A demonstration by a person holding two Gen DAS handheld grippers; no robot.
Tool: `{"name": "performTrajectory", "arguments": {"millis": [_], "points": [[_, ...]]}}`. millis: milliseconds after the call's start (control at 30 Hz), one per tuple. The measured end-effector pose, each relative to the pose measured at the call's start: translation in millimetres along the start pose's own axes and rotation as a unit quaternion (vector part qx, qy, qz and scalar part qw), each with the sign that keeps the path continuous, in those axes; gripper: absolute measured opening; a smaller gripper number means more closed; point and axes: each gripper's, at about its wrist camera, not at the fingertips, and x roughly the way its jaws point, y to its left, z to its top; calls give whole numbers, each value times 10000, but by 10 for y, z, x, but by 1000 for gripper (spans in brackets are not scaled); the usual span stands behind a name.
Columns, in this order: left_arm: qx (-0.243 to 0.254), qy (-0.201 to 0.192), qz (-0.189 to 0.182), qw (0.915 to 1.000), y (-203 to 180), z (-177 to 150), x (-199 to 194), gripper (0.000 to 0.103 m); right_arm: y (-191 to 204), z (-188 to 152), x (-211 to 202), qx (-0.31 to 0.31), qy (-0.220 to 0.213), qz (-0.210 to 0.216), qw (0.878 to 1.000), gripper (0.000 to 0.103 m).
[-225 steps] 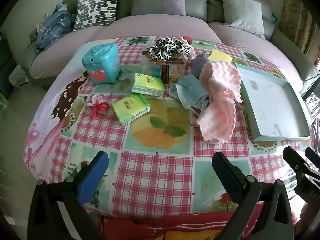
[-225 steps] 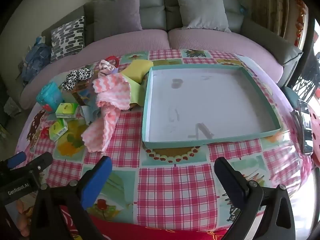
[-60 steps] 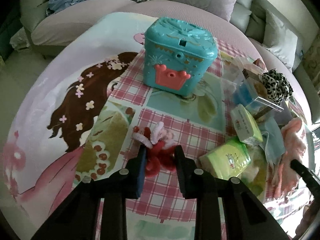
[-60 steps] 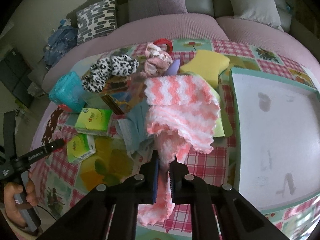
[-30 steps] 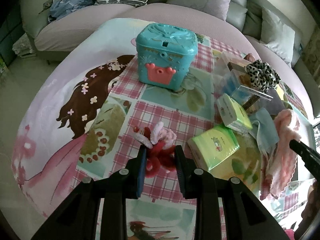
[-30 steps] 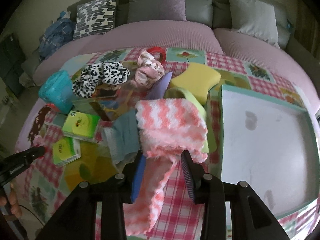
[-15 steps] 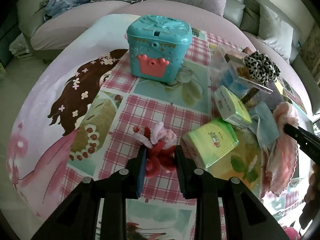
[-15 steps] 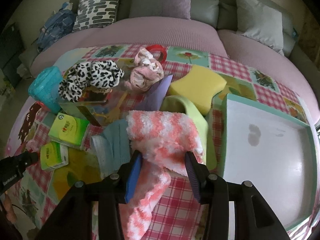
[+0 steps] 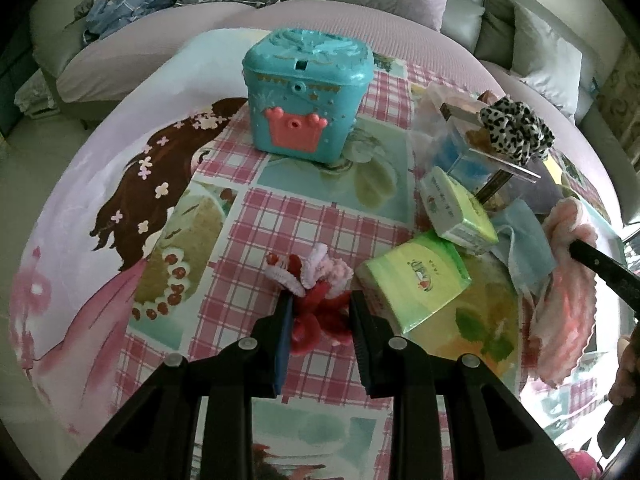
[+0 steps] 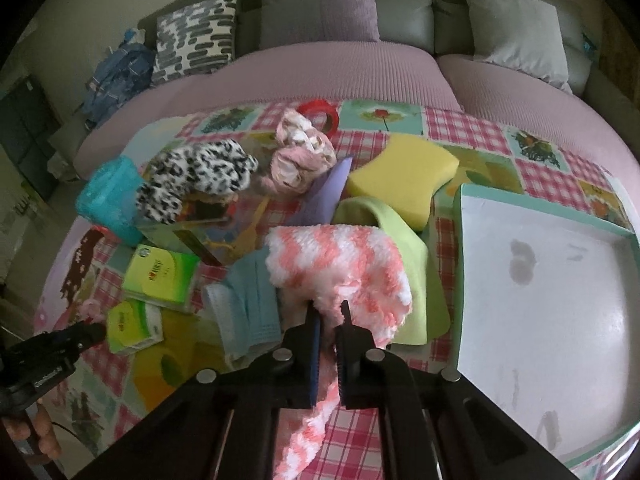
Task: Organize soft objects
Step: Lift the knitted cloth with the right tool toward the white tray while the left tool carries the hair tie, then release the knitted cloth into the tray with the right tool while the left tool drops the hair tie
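Note:
My left gripper (image 9: 320, 304) is shut on a red and pink fluffy hair tie (image 9: 316, 312) and holds it over the checked tablecloth. My right gripper (image 10: 328, 314) is shut on a pink and white knitted cloth (image 10: 340, 268), which hangs between the jaws; the cloth also shows in the left wrist view (image 9: 564, 304). A leopard scrunchie (image 10: 196, 180), a pink scrunchie (image 10: 298, 156), a yellow sponge (image 10: 404, 176), a green cloth (image 10: 404, 264) and a blue cloth (image 10: 244, 308) lie around it. A shallow teal-rimmed tray (image 10: 464, 280) sits to the right.
A teal toy box (image 9: 308, 92) stands behind the hair tie. Two green tissue packs (image 9: 416, 284) (image 9: 456, 212) and a clear box (image 9: 476, 152) lie to the right. A red tape ring (image 10: 320, 114) sits at the back. A sofa with cushions (image 10: 320, 4) curves behind the table.
My right gripper has closed from open onto the pink and white cloth. My left gripper still holds the hair tie and has shifted slightly over the table.

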Motion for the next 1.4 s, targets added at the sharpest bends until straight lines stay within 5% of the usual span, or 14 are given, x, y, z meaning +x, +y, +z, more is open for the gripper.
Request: {"name": "performTrajectory", "arguments": {"millis": [667, 933, 1400], "points": [[514, -607, -224, 9966, -526, 168, -888, 29, -143, 160, -1315, 142, -1149, 155, 9932, 7], [1178, -704, -516, 9892, -1252, 359, -1082, 29, -627, 228, -1674, 410, -1364, -242, 9895, 7], [2410, -558, -1038, 9633, -2831, 484, -982, 29, -1870, 212, -1957, 950, -1206, -1147, 9815, 7]]}}
